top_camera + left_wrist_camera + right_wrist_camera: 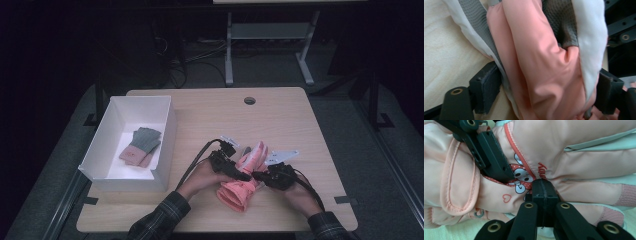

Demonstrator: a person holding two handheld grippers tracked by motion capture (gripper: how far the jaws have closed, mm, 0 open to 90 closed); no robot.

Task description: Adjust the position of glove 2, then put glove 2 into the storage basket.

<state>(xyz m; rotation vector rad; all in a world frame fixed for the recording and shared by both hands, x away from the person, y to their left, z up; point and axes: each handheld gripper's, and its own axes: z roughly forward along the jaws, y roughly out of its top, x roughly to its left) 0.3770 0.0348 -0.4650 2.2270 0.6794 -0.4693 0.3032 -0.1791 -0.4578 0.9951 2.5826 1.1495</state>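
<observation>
A pink padded glove (pixel 239 191) with a cartoon print and pale mint fingers (pixel 599 145) lies on the wooden table (pixel 200 115) near its front edge. My left gripper (pixel 246 175) reaches in from the left, and its jaws clamp the glove's bulk (pixel 536 62) from both sides (pixel 547 87). My right gripper (pixel 256 176) comes from the right with its jaws pressed together (pixel 543 192), tips against the glove's back by the print. One black finger (pixel 494 157) of the left gripper lies across the glove's cuff.
A white open box (pixel 117 112) stands at the table's left and holds a folded pink and grey pair of gloves (pixel 141 146). A cable hole (pixel 249 100) sits near the far edge. A small grey item (pixel 246 150) lies beside the glove's fingers.
</observation>
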